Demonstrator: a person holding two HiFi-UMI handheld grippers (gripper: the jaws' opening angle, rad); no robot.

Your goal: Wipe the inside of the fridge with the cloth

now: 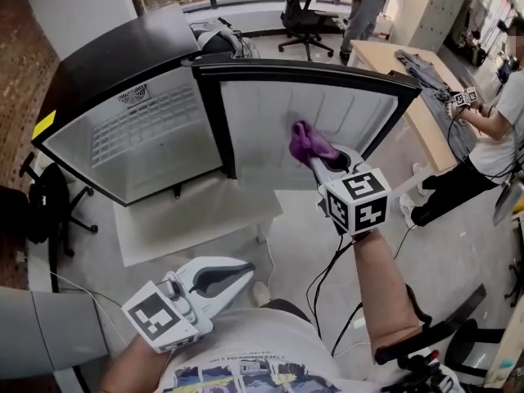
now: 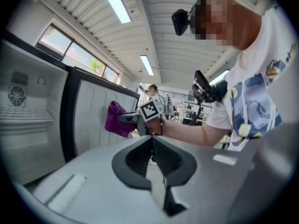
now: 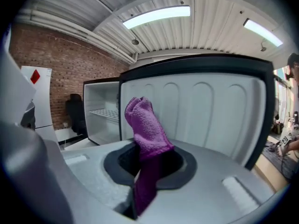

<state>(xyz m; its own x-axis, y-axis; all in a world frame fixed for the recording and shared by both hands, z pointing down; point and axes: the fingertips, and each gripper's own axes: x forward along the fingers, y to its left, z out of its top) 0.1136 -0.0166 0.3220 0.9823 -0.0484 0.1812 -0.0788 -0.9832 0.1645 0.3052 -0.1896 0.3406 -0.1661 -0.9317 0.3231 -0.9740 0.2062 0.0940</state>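
A small black fridge [image 1: 115, 64] stands open, its white inside [image 1: 147, 142] with a wire shelf facing me. Its door [image 1: 327, 109] is swung wide, the white ribbed inner panel [image 3: 205, 111] toward me. My right gripper [image 1: 321, 160] is shut on a purple cloth [image 1: 309, 142], whose bunched end is at or just short of the door's inner panel; contact is unclear. In the right gripper view the cloth [image 3: 145, 129] sticks up between the jaws. My left gripper [image 1: 246, 270] hangs low near my body, jaws shut and holding nothing, also seen in its own view [image 2: 152, 141].
The fridge rests on a low white platform [image 1: 196, 219]. A black chair [image 1: 49, 207] stands at the left. A wooden table [image 1: 409, 80] with clothing and a person holding grippers [image 1: 491, 129] are at the right. Cables [image 1: 327, 277] hang below my right arm.
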